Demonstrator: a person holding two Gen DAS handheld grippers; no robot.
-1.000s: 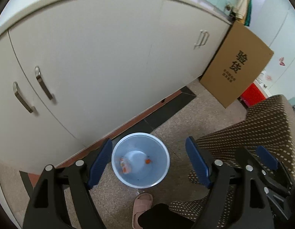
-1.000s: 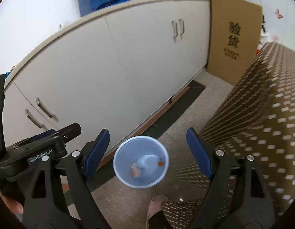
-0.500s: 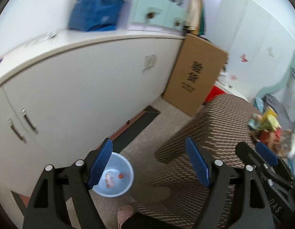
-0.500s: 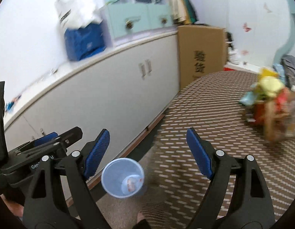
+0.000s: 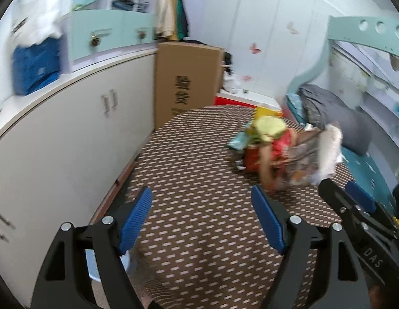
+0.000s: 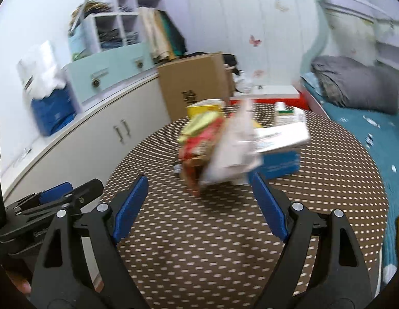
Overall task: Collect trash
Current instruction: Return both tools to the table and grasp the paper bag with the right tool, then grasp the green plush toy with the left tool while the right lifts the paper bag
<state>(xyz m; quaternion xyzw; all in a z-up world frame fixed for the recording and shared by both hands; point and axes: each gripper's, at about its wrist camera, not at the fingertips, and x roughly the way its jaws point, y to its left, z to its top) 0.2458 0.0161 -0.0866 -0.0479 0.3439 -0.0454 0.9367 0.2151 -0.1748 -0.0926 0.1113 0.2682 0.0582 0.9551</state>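
A blurred heap of trash [image 5: 276, 152] lies on a round table with a brown dotted cloth [image 5: 199, 170]: a red and green snack wrapper [image 6: 199, 141], a crumpled white paper [image 6: 233, 152] and a blue and white box [image 6: 279, 159]. My left gripper [image 5: 200, 198] hovers open and empty over the table's near side, short of the heap. My right gripper [image 6: 198, 188] is also open and empty, with the heap just beyond its fingertips. A sliver of the pale blue bin [image 5: 92, 264] shows low at the left, behind the left gripper's arm.
A long white cabinet [image 5: 70, 141] runs along the left, with a tall cardboard box [image 5: 186, 82] at its end. A red box [image 6: 266, 100] sits behind the table. A bed with a grey pillow [image 6: 354, 85] lies to the right.
Both views have swung up and to the right, from the blue bin on the floor to the table top and its heap of trash. Both grippers stay open and empty.
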